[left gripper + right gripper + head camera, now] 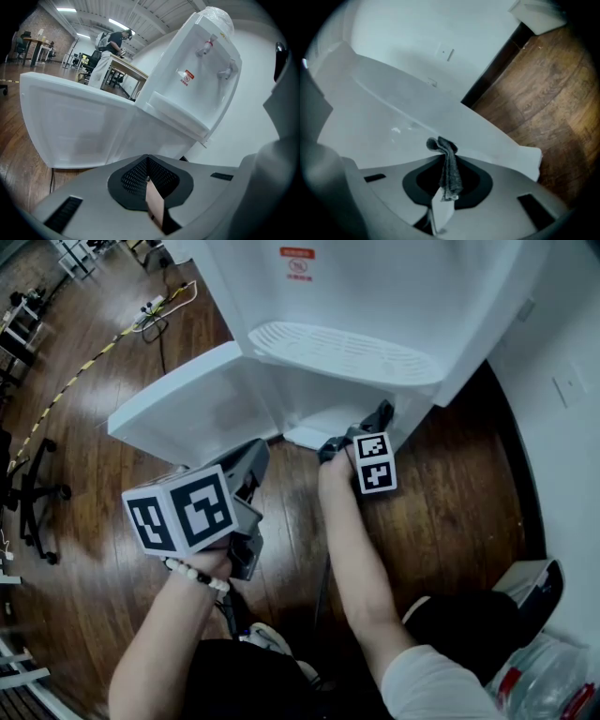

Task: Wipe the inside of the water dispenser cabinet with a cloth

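Right gripper view shows the right gripper (444, 158) clenched on a grey cloth (451, 177), a fold poking forward, ready for wiping, at the mouth of the water dispenser cabinet (314, 413) beside its open door (178, 413). The left gripper (147, 179), closed and empty, hangs back, probably to keep clear.

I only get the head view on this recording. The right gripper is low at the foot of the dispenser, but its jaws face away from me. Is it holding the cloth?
Observer: Yes. In its own view the right gripper is shut on a grey cloth, and a fold of it sticks out past the tips.
Operator: And the left gripper, anything in it?
Observer: No. The left gripper has its jaws together with nothing between them. It faces the open door.
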The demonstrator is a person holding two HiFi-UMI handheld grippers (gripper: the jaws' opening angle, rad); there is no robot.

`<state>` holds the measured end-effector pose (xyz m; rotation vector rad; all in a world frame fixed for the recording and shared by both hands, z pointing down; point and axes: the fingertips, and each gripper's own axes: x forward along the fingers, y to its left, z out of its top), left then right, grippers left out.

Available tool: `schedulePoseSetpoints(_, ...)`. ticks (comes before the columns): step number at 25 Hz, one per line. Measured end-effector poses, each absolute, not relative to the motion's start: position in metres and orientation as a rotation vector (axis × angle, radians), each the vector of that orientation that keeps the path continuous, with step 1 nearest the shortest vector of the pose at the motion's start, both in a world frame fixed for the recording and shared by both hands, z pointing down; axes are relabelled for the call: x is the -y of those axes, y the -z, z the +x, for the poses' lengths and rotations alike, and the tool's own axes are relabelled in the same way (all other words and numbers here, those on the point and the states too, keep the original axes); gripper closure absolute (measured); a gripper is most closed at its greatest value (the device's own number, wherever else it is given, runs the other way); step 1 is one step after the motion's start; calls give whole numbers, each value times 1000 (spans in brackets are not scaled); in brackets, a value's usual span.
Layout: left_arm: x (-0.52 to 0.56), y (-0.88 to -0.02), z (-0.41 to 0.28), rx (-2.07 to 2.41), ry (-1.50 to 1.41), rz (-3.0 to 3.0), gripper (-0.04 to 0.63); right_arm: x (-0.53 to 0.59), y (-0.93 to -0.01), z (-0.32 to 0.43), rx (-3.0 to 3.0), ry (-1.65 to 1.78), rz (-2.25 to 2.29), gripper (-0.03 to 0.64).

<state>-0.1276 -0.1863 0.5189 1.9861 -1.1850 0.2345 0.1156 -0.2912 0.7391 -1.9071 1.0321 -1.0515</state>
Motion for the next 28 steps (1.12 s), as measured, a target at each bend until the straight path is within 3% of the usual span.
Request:
schedulePoseSetpoints(8, 185, -517, -124, 1177, -235, 1994, 601, 264, -607, 103, -1220, 757, -1719, 572)
schedulePoseSetpoints(12, 185, -518, -123, 1177, -238, 1994, 601, 255, -586, 108, -1206, 730, -1654, 572)
schedulePoseSetpoints(28, 187, -526, -124, 1180, -247, 1968, 601, 323, -768, 105, -1348, 1099, -2188, 574)
